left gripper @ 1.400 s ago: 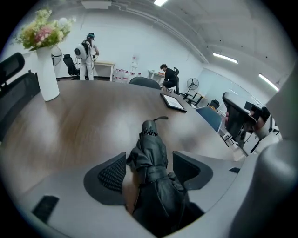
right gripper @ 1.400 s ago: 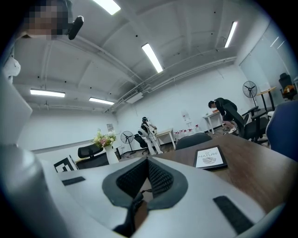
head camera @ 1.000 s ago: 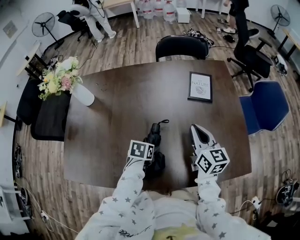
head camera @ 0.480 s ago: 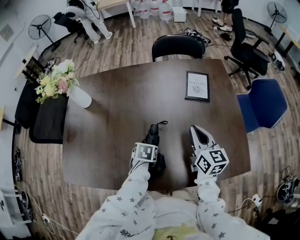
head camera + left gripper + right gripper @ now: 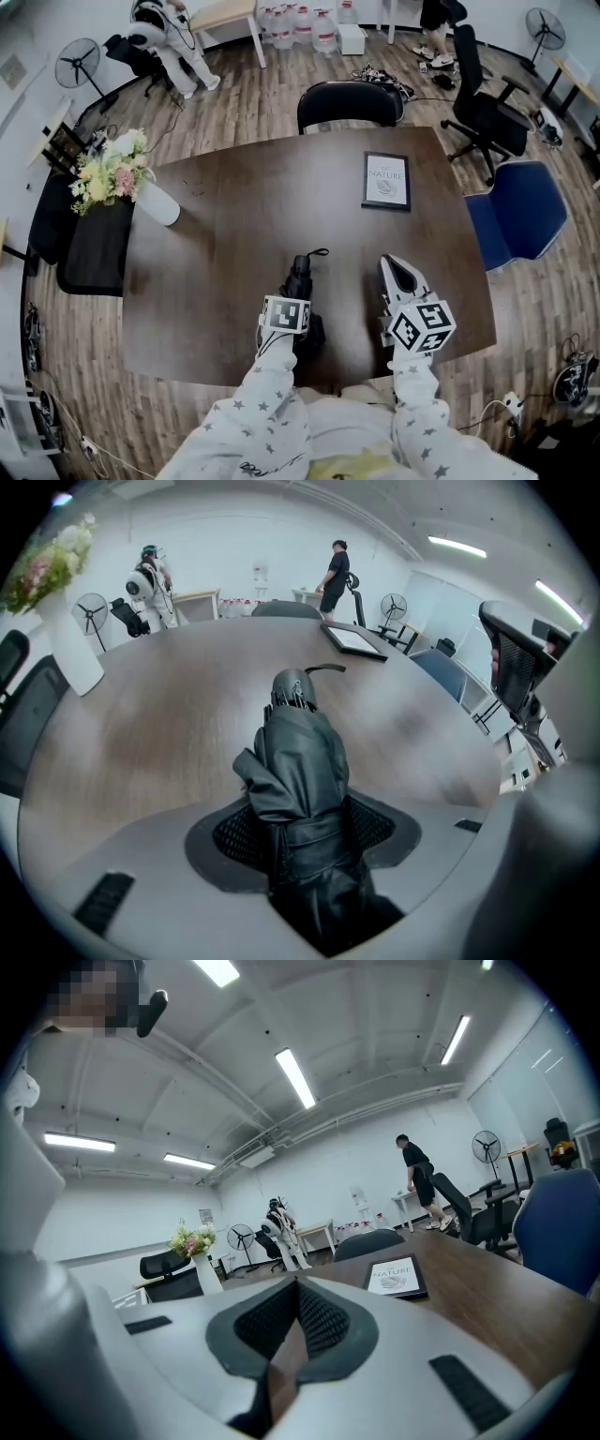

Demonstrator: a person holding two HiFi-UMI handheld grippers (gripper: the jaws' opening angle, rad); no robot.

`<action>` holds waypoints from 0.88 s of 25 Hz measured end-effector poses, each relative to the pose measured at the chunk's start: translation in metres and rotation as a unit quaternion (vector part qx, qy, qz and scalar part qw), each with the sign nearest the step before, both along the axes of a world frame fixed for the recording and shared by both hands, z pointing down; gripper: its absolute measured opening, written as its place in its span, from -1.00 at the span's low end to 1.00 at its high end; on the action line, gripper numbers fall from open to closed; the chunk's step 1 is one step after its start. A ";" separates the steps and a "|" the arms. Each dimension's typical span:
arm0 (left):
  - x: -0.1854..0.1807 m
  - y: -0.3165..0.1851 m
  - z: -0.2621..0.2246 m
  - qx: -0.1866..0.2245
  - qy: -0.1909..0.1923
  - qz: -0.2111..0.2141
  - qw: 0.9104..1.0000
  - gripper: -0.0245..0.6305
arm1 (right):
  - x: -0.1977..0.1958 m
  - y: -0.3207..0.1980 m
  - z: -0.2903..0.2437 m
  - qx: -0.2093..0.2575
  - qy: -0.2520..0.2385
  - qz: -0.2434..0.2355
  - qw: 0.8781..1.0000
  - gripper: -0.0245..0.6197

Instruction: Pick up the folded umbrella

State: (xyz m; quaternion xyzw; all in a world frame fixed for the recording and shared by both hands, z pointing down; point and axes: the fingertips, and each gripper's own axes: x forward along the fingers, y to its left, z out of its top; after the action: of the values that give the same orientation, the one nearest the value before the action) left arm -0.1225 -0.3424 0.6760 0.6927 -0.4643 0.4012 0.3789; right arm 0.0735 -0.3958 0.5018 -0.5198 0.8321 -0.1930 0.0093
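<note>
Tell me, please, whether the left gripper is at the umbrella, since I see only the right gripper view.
Observer: Yes; the left gripper is closing its jaws on the umbrella, pads against its fabric.
Operator: Does it lie flat on the table?
Observer: It appears flat on the table, its cord loop pointing toward the black chair opposite.
Operator: How near is my right gripper?
Observer: The right gripper sits beside the umbrella on its right, not touching it.
</note>
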 end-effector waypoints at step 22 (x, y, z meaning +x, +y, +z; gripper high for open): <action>-0.034 -0.001 -0.147 0.230 0.119 -0.081 0.962 -0.17 | -0.008 0.007 -0.033 0.038 0.008 -0.018 0.999 -0.86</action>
State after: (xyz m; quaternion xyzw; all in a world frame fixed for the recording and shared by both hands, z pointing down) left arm -0.1563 -0.3438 0.5295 0.7642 -0.5500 0.1662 0.2931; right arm 0.0654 -0.3890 0.4685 -0.5057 0.8482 -0.1567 0.0187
